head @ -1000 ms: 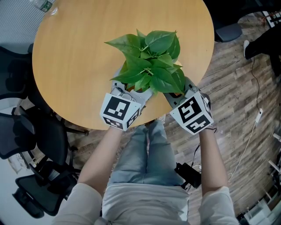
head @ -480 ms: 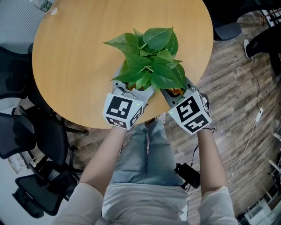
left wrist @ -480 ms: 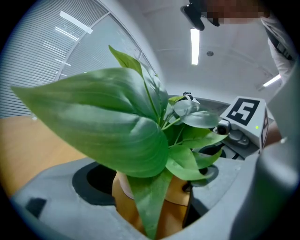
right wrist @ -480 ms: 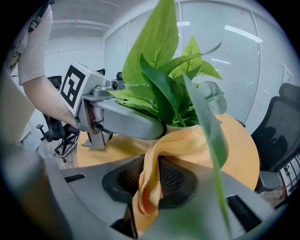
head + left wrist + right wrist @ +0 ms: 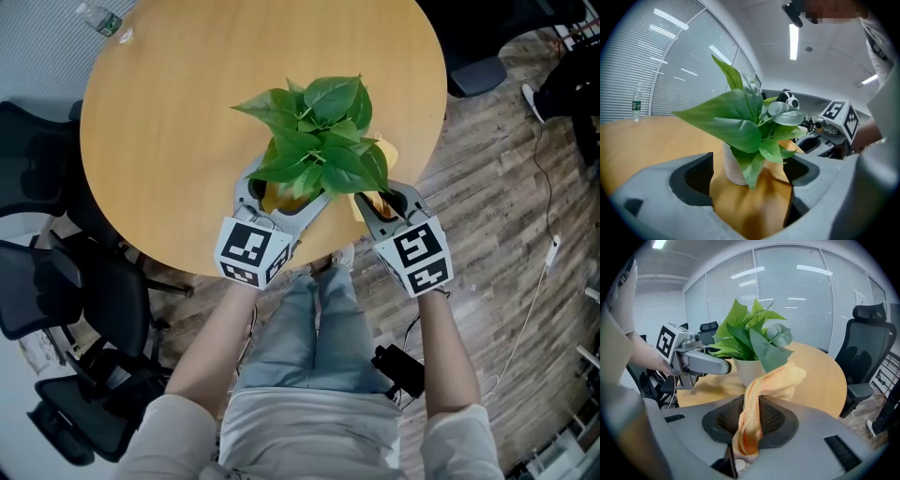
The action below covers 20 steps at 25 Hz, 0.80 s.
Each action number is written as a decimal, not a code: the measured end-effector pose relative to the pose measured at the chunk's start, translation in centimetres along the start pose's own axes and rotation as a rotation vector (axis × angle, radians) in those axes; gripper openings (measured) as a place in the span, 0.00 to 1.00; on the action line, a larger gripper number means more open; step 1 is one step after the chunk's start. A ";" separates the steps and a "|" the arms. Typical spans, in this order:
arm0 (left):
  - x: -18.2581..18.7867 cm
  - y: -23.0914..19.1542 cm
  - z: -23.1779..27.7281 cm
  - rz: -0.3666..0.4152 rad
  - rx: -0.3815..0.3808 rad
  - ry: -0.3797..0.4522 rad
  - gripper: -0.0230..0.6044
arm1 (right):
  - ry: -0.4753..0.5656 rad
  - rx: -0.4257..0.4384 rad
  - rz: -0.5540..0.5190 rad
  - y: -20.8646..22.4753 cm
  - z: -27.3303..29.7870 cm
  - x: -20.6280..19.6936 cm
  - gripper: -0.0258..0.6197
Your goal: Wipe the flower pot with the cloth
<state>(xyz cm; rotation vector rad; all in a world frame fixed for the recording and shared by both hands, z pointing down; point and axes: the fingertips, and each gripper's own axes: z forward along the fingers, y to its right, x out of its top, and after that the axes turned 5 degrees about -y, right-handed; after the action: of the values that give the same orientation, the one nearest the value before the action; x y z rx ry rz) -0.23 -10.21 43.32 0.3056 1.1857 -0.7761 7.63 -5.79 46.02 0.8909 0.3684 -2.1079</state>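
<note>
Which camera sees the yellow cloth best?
The right gripper view: the cloth is pinched in the right gripper, reaching toward the pot. The head view shows only a bit beneath leaves; the left gripper view hardly shows it.

Left gripper (image 5: 750,182) has its jaws wide apart, with the white flower pot (image 5: 732,169) standing on the table (image 5: 651,140) right in the gap. Big green leaves (image 5: 736,123) fill the middle. A bit of orange cloth (image 5: 796,150) peeks out on the right, near the right gripper (image 5: 812,143). Water bottle (image 5: 636,102) far left, by the blinds (image 5: 647,65).
</note>
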 end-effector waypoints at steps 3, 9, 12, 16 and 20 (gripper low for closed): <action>0.3 0.1 -1.7 0.011 0.010 -0.018 0.77 | -0.006 -0.016 0.027 0.8 -1.8 -0.8 0.16; 2.3 0.9 -5.0 -0.020 -0.008 -0.043 0.76 | 0.030 -0.045 0.097 1.7 -6.7 0.0 0.16; 3.7 1.4 -6.6 -0.029 -0.010 -0.053 0.71 | 0.061 -0.063 0.088 1.5 -9.4 1.5 0.16; 5.7 2.1 -9.3 -0.045 0.003 -0.043 0.61 | 0.119 -0.099 0.079 1.6 -13.1 4.0 0.16; 8.0 3.7 -11.5 -0.012 0.020 -0.026 0.37 | 0.189 -0.095 0.061 0.5 -16.3 7.0 0.16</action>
<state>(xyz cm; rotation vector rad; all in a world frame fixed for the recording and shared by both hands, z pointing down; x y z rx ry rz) -4.65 -3.80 31.07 0.3044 1.1572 -0.8010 12.68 -1.53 29.59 1.0344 0.5284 -1.9401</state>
